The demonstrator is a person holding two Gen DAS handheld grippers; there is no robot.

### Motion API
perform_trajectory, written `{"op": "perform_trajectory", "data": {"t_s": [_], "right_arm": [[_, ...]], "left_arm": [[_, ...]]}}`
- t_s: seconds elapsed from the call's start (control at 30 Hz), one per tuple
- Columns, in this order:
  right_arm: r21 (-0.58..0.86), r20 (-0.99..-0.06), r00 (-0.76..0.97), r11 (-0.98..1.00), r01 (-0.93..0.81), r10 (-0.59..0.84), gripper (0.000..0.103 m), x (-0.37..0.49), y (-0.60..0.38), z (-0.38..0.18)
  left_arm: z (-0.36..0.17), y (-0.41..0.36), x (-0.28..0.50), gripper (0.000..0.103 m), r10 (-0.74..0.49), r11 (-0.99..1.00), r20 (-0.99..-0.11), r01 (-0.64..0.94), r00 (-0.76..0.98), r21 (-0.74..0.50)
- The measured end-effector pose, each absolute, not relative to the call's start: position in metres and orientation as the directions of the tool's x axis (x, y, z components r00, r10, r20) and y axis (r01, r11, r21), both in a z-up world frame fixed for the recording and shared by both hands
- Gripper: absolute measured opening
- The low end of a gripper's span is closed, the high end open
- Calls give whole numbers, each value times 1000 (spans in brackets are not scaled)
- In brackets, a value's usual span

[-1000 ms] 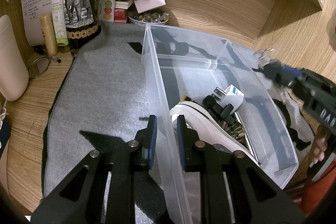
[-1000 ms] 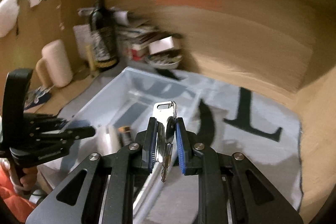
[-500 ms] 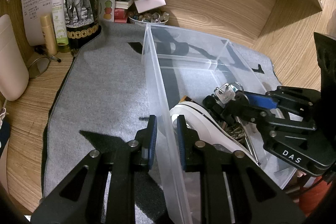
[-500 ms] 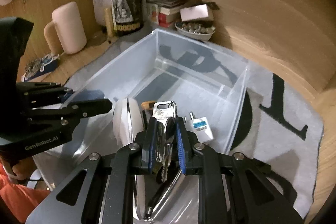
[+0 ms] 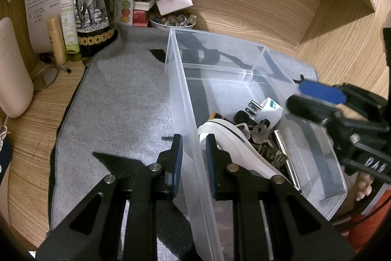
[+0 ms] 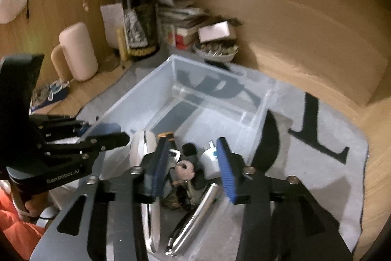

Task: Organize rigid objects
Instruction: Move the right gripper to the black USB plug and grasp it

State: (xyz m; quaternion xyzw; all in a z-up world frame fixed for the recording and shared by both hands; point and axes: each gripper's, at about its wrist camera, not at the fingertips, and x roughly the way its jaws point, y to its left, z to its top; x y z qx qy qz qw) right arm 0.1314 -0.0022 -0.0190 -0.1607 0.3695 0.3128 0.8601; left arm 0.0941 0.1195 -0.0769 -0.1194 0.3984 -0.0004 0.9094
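A clear plastic bin [image 5: 180, 80] stands on a grey mat [image 5: 122, 99]. My left gripper [image 5: 193, 146] is shut on the bin's near left wall. In the bin's near end lie a bunch of keys [image 5: 260, 132], a white plug adapter [image 5: 268, 110], a white rounded object [image 5: 229, 136] and a metal tool [image 6: 198, 209]. My right gripper [image 6: 190, 160] is open and empty above that pile; the keys [image 6: 185, 169] lie below its fingers. It also shows at the right of the left wrist view [image 5: 315, 99].
A dark wine bottle [image 5: 94, 4], a green tube [image 5: 69, 16], a small bowl of trinkets [image 5: 173, 20], stacked papers and a cream mug [image 5: 12, 70] crowd the back left of the wooden desk. A wooden wall curves behind the bin.
My right gripper lowered the keys into the bin, opened and let them go; they now lie in the pile. My left gripper has stayed on the bin wall.
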Motion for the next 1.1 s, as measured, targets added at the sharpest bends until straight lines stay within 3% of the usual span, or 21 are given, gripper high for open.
{"op": "perform_trajectory", "data": {"t_s": [0.1,0.17,0.4,0.53,1.1], "right_arm": [[-53,-714,565,772,-633,414,45,132,-11,-9],[-55,-701,587,790,-610,405,55,133,-18,-4],[-53,-675,652,858,-511,347,58,143,-51,7],[-50,-681,673,898,-437,289,66,152,-73,4],[-12,-849,507,953,-303,150,66,194,-116,-83]], "left_arm": [[-77,119,94,18,-95,972,-724,-95,683,-217],[-77,120,94,18,-96,971,-724,-96,683,-220],[-77,120,94,18,-97,971,-725,-96,682,-221],[-77,120,94,18,-96,971,-725,-96,682,-219],[-77,120,94,18,-96,971,-724,-97,683,-220]]}}
